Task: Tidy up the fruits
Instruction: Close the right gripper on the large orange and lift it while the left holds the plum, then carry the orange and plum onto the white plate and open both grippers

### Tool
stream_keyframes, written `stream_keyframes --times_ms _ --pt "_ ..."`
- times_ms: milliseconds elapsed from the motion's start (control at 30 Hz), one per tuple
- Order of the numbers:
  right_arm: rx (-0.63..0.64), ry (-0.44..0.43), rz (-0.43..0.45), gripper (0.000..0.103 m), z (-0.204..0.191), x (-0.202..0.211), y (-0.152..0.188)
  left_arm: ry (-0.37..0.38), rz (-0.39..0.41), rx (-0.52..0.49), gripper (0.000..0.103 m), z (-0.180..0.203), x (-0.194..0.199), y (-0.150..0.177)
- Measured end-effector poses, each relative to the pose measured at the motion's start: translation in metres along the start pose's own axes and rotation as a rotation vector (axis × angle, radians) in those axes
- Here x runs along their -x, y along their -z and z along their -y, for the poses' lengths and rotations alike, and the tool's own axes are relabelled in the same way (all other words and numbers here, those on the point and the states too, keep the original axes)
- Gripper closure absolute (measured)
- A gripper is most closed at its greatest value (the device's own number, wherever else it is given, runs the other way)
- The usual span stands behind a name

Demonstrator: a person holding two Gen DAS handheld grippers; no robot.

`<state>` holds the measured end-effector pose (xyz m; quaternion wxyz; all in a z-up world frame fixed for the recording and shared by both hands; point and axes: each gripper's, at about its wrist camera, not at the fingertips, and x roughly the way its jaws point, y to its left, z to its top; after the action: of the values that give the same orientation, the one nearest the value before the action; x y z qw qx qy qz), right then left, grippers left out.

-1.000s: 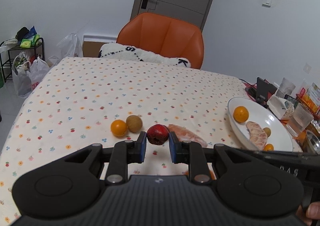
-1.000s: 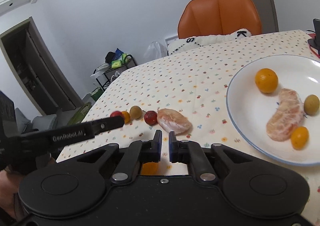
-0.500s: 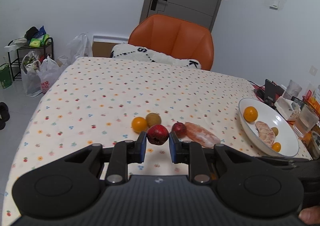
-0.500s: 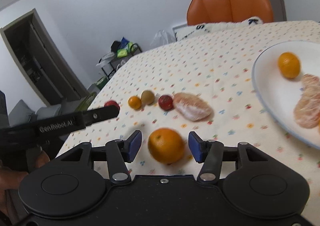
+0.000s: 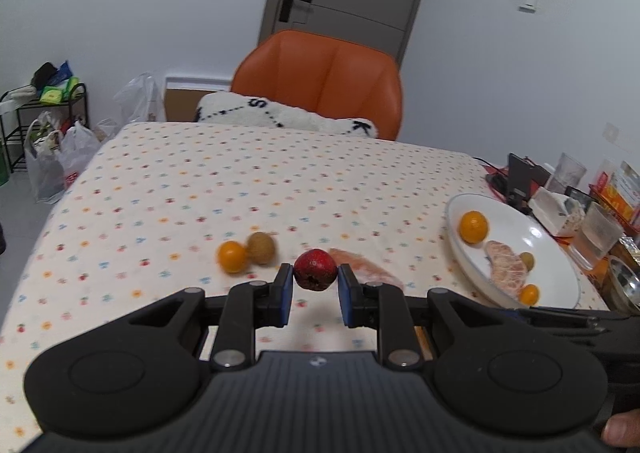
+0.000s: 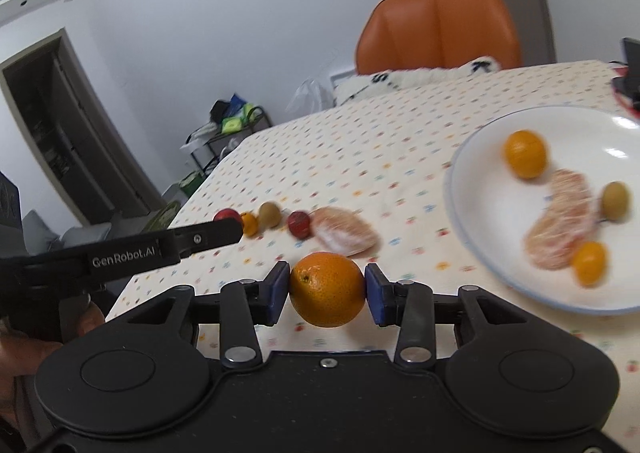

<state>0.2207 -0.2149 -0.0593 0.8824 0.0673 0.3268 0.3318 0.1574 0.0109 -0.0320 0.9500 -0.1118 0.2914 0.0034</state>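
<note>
Left gripper (image 5: 315, 289) is clamping a red fruit (image 5: 315, 269); right gripper (image 6: 327, 294) is squeezing an orange (image 6: 327, 289) between its pads, the plate (image 6: 472, 213) lying ahead to its right.

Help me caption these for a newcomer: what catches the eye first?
Each gripper holds a fruit: the left gripper pinches a small red fruit, the right gripper a big orange. To the right, a white plate already holds several fruits; more fruits lie in a row on the dotted tablecloth.
</note>
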Motion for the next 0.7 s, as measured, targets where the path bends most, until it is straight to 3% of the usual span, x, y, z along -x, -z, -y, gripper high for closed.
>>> stream_keyframes --times_ms 700 --pt "-0.097 0.173 0.134 0.064 0.068 0.072 -0.005 0.13 -0.008 -0.12 0.081 0.087 -0.02 -0.006"
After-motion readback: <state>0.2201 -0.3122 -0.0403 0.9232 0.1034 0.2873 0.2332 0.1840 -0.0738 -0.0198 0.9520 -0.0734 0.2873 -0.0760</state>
